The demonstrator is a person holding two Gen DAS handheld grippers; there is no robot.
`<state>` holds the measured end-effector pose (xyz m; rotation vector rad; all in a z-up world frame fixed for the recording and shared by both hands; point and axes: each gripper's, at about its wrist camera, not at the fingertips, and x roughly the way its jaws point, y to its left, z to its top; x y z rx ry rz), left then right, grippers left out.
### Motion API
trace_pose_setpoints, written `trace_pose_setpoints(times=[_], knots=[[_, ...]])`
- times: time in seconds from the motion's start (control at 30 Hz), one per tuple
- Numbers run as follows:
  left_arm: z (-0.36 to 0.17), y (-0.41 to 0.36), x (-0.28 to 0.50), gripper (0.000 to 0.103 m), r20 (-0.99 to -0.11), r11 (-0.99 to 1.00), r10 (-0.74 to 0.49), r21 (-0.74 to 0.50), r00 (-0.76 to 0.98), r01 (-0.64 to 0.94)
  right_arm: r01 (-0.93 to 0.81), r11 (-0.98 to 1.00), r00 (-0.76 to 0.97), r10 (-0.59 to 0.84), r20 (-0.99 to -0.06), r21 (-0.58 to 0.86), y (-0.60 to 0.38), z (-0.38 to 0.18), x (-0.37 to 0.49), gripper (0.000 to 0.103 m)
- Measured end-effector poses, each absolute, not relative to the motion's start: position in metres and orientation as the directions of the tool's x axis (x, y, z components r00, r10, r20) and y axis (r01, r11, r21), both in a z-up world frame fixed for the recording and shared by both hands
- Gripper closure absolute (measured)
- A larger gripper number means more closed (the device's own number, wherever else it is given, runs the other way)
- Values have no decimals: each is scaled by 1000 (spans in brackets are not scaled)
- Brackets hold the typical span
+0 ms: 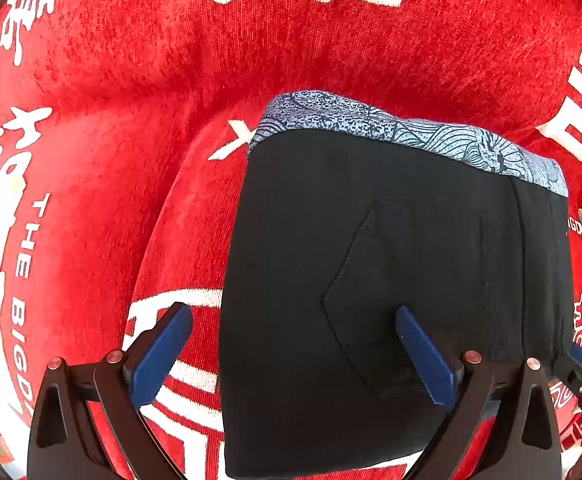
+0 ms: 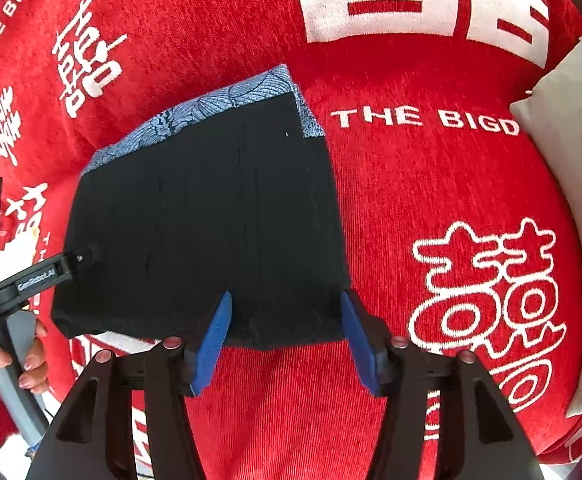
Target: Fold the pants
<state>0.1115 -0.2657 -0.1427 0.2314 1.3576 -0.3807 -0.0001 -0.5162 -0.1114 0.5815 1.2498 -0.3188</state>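
Pants (image 1: 371,260) folded on red cloth (image 1: 131,80), fingers of both grippers (image 1: 291,356) (image 2: 287,336) released above them.

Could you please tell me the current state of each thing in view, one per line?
Pants: folded into a compact block, patterned lining showing along the far edge.
Left gripper: open, jaws straddling the near left edge of the pants.
Right gripper: open, jaws straddling the near right corner.
Red cloth: spread under the pants.
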Motion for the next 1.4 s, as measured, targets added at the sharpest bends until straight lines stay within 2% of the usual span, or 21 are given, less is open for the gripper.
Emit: trace_pose_setpoints(times=[0.13, 0.37, 0.63, 0.83, 0.93, 1.33, 1.37, 1.4], knots=[[-143, -266, 110, 1, -978, 913, -129, -52, 166, 404, 528, 798, 324, 129, -937, 292, -524, -116, -13, 36], [-137, -267, 116, 1, -980, 896, -147, -76, 131, 437, 589, 717, 368, 173, -914, 373, -567, -116, -25, 36], [-126, -250, 140, 1, -959, 851, -276, -213, 63, 481, 562, 608, 432, 363, -826, 561, -605, -135, -9, 36], [-150, -243, 162, 1, -932, 808, -347, -356, -109, 469, 529, 596, 384, 466, -797, 604, -613, -162, 7, 36], [-163, -245, 166, 1, -910, 787, -380, -413, -166, 458, 502, 564, 397, 523, -754, 656, -615, -171, 15, 36], [-183, -277, 164, 1, -873, 724, -418, -488, -252, 487, 437, 450, 406, 673, -618, 779, -624, -208, 50, 34], [-183, -278, 164, 2, -875, 726, -418, -484, -245, 488, 444, 436, 409, 679, -610, 783, -627, -210, 48, 34], [-179, -279, 161, 11, -874, 721, -428, -484, -230, 496, 455, 426, 411, 679, -609, 782, -628, -210, 46, 35]])
